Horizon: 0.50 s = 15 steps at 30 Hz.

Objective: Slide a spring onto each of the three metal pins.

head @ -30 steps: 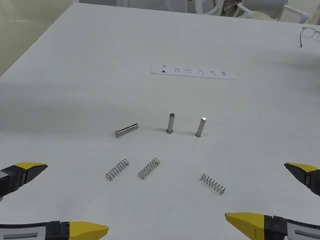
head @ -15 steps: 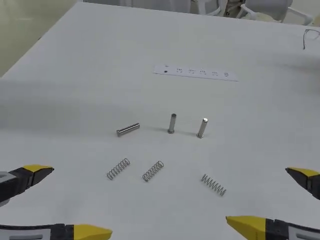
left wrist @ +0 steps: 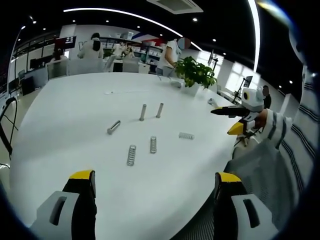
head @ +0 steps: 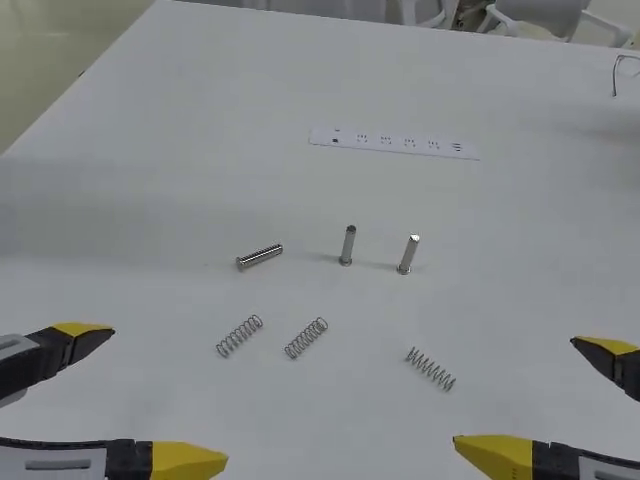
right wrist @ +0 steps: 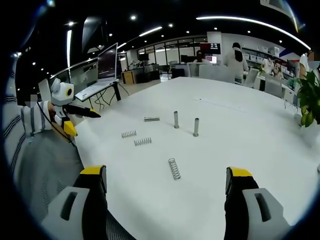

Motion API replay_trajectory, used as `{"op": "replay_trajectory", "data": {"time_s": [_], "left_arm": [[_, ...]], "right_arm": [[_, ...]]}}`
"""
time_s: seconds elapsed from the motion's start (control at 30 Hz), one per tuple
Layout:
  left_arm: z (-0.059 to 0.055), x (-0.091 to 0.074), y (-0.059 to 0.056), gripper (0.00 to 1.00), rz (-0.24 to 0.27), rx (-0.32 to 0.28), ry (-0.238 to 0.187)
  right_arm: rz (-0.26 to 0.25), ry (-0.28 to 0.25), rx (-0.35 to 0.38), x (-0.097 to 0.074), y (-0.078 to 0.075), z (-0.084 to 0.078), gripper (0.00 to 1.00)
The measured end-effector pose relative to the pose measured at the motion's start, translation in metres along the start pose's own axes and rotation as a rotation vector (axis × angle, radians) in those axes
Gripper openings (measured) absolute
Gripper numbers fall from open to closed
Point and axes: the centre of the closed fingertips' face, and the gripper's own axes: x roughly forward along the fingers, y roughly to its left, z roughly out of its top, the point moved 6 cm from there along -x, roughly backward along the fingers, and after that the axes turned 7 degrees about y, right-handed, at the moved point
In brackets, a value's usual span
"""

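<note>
Three metal pins rest mid-table: one lying flat point(head: 260, 256) and two upright point(head: 347, 245) point(head: 407, 254). Nearer me lie three loose springs point(head: 238, 335) point(head: 306, 338) point(head: 431, 368). My left gripper point(head: 150, 400) is open at the bottom left, short of the springs and holding nothing. My right gripper point(head: 525, 395) is open at the bottom right, just right of the nearest spring. The left gripper view has its own open gripper point(left wrist: 155, 177) before the springs point(left wrist: 132, 154) point(left wrist: 153, 144). The right gripper view has its open gripper point(right wrist: 166, 172) around one spring point(right wrist: 174, 168), well above it.
A white power strip point(head: 394, 144) lies flat on the white table point(head: 150, 170) beyond the pins. Glasses point(head: 628, 72) sit at the far right edge. Chairs stand past the far edge of the table. People sit at desks in the background.
The head camera has drifted a little, shifting the whole scene. Pins and springs stay in place. Both grippers remain open and low, the left one edging slightly inward.
</note>
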Motion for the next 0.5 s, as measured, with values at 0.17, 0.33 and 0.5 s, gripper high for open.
{"op": "replay_trajectory", "data": {"time_s": [0.17,0.33,0.5], "left_arm": [[0.004,0.002,0.001,0.95,-0.007,0.011,0.006],[0.009,0.004,0.005,0.94,0.008,0.036,-0.007],[0.016,0.004,0.009,0.94,0.009,0.051,-0.010]], "right_arm": [[-0.003,-0.003,0.004,-0.001,-0.001,0.001,0.98],[-0.001,-0.006,0.005,-0.002,0.000,0.002,0.98],[-0.009,0.002,-0.001,-0.002,0.000,0.000,0.97]]}}
